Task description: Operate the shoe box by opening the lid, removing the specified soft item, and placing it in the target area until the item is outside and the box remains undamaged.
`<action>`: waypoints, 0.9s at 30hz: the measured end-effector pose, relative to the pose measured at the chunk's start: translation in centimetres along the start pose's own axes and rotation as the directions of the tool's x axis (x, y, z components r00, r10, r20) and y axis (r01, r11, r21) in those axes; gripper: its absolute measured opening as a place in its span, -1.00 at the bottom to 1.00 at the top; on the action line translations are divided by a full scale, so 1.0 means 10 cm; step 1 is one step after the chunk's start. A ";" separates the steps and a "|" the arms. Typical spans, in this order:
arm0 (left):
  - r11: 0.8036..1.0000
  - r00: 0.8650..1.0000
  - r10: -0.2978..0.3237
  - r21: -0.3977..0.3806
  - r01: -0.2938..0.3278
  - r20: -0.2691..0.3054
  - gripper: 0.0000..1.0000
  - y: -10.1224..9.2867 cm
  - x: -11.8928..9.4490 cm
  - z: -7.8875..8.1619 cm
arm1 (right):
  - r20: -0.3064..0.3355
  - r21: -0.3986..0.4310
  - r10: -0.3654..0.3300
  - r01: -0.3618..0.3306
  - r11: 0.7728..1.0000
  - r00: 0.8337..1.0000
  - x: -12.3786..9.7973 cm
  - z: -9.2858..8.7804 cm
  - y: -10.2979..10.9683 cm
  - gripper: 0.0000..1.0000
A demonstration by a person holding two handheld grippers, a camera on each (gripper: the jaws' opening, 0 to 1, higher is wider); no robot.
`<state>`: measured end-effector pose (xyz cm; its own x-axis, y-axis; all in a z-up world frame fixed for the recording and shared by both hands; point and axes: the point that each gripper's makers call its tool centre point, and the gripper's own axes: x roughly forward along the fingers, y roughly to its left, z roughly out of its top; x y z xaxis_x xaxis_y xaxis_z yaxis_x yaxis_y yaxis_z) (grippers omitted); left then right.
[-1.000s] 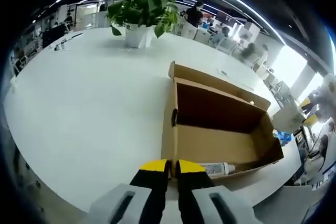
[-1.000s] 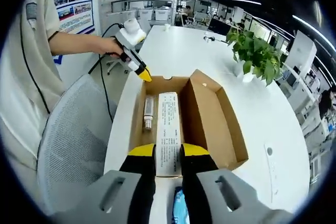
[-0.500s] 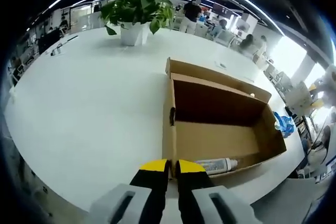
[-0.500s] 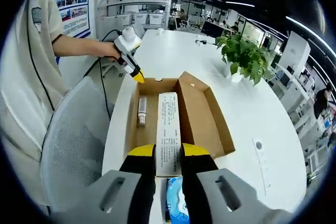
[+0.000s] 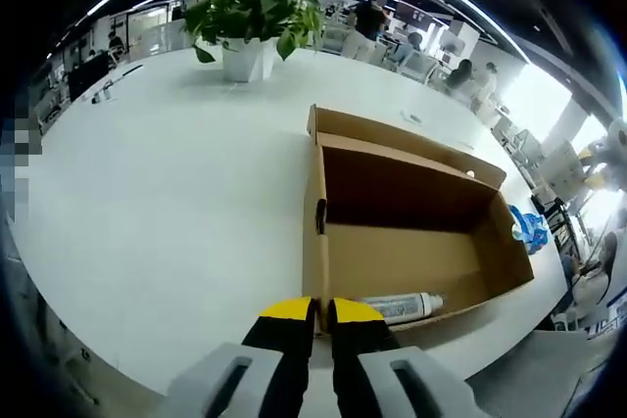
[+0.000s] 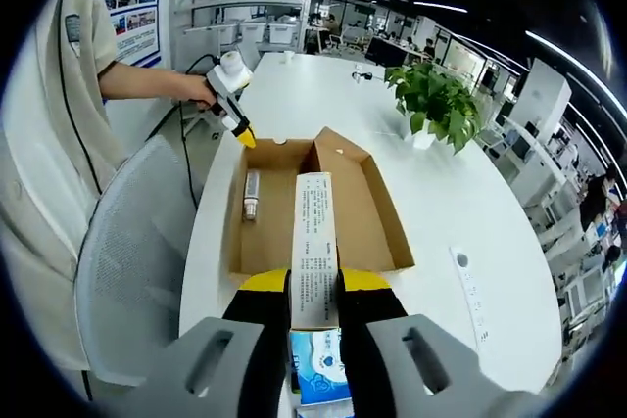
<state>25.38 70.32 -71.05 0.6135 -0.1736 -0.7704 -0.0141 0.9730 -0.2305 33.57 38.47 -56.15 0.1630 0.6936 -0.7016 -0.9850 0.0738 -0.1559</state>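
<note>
An open cardboard shoe box [image 5: 411,232] [image 6: 377,208] lies on the white table [image 5: 167,193]. A grey-white tube [image 5: 400,307] [image 6: 251,195] rests on its floor along one long wall. My left gripper [image 5: 315,312] [image 6: 243,135] is shut on the box's end wall at a corner. My right gripper [image 6: 313,283] is shut on a long white printed carton [image 6: 313,242], held above the box's near end. A blue and white soft pack [image 6: 318,379] [image 5: 532,230] lies on the table just outside that end, under the right gripper.
A potted plant [image 5: 257,22] [image 6: 431,100] stands further along the table. A grey mesh chair [image 6: 127,271] is at the table's edge beside the person's sleeve [image 6: 39,144]. A white strip [image 6: 468,286] lies on the table right of the box.
The right gripper view has pulled back and up with the white carton, so the box looks smaller and the blue pack shows more. The left gripper keeps its hold on the box corner.
</note>
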 end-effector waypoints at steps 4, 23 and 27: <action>1.000 1.000 -0.002 0.001 0.002 -0.001 -0.89 0.00 0.00 0.00 | -0.016 0.000 -0.022 0.022 1.000 1.000 -0.10 -0.09 -0.11 -0.70; 1.000 1.000 -0.004 -0.001 0.004 -0.008 -0.89 0.02 0.01 0.00 | -0.076 0.018 -0.094 0.095 0.995 0.993 -0.40 -0.53 -0.50 -0.70; 1.000 1.000 -0.004 -0.004 0.004 -0.009 -0.89 0.02 0.01 0.01 | -0.089 0.025 -0.108 0.110 0.994 0.990 -0.44 -0.63 -0.59 -0.70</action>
<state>25.47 70.48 -71.11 0.6068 -0.1785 -0.7746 -0.0152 0.9717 -0.2359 38.99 30.50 -56.56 0.2725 0.6148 -0.7401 -0.9621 0.1675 -0.2151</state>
